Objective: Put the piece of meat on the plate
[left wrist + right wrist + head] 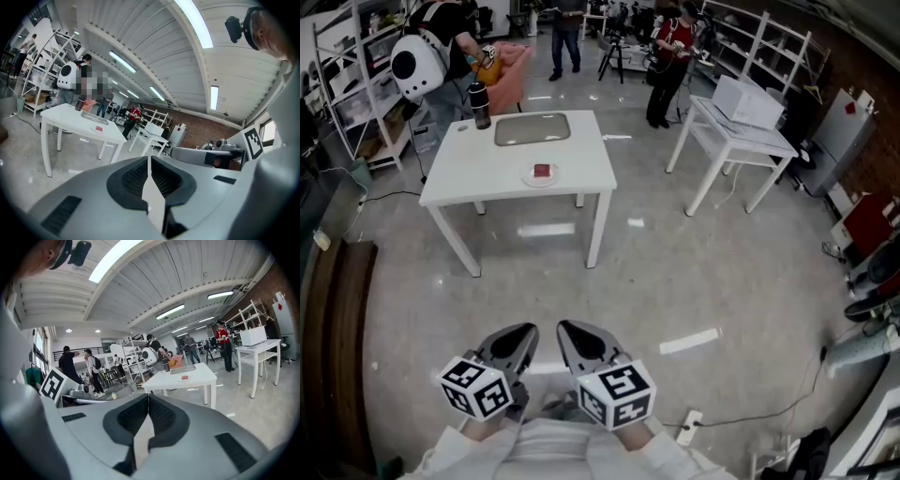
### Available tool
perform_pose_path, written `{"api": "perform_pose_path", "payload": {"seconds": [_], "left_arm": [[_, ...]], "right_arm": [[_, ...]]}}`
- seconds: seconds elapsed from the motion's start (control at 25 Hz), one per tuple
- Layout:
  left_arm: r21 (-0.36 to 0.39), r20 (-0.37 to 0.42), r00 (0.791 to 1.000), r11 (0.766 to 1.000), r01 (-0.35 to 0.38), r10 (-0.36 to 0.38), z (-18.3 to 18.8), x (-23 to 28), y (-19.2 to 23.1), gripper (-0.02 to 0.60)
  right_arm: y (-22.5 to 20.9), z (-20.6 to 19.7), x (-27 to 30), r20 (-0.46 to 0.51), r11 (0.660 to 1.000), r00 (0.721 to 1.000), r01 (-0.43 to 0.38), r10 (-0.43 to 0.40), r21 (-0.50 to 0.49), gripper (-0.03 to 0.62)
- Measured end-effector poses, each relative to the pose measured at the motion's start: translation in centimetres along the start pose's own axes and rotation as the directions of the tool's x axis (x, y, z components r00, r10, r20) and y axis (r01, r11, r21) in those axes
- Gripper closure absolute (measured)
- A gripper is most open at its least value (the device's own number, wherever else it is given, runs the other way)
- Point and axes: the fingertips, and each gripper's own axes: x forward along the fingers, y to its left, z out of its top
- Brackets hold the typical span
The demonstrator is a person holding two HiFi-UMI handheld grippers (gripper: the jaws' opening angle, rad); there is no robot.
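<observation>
Closest to me, the left gripper (523, 333) and the right gripper (572, 330) hang side by side at my waist. Both have their jaws pressed together and nothing between them.

Now the target: the piece of meat (542, 172) is way out there, well apart from me. It sits near the front edge of the white tabletop (487, 169). It's a small, flat, dark-red square, and from here it looks to be lying on a little round white plate (527, 177) already. I can't make out its surface or how thick it is at this range.

Trouble spots, as I judge them. Both grippers are shut, so if I arrive without opening one I'll shove the meat instead of taking it. The plate looks light and lies near the tabletop's edge, so a clumsy nudge could slide it off. A piece that small and probably soft could slip or squash under a hard pinch.

Moving outward, a grey tray (532, 128) lies behind the plate and a dark bottle (479, 105) stands at the back left corner, within reach of a careless sweep. A person (450, 42) stands right behind the tabletop. Down on the floor, a power strip (689, 427) and its cable trail just to my right, and I could trip on them when I step forward.
</observation>
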Motion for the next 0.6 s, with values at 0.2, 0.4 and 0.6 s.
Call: {"api": "perform_pose_path", "payload": {"seconds": [0.2,0.4,0.6], "left_arm": [[-0.006,0.005,1.0,1.0,-0.018,0.018,-0.1,1.2,0.1,0.554],[0.002,-0.001,1.0,1.0,-0.021,0.021,-0.8,2.6,-0.5,0.557],[-0.053,0.007,1.0,0.999,0.012,-0.011,-2.3,4.0,-1.6,0.56]], "right_arm": [[-0.9,-0.1,-0.1,-0.013,0.999,1.0,-0.014,0.013,-0.031,0.579],[-3.1,-0.4,-0.7,-0.006,1.0,1.0,-0.008,0.008,-0.023,0.579],[-4.7,-1.2,-1.1,-0.016,1.0,1.0,-0.015,0.015,-0.006,0.579]]}}
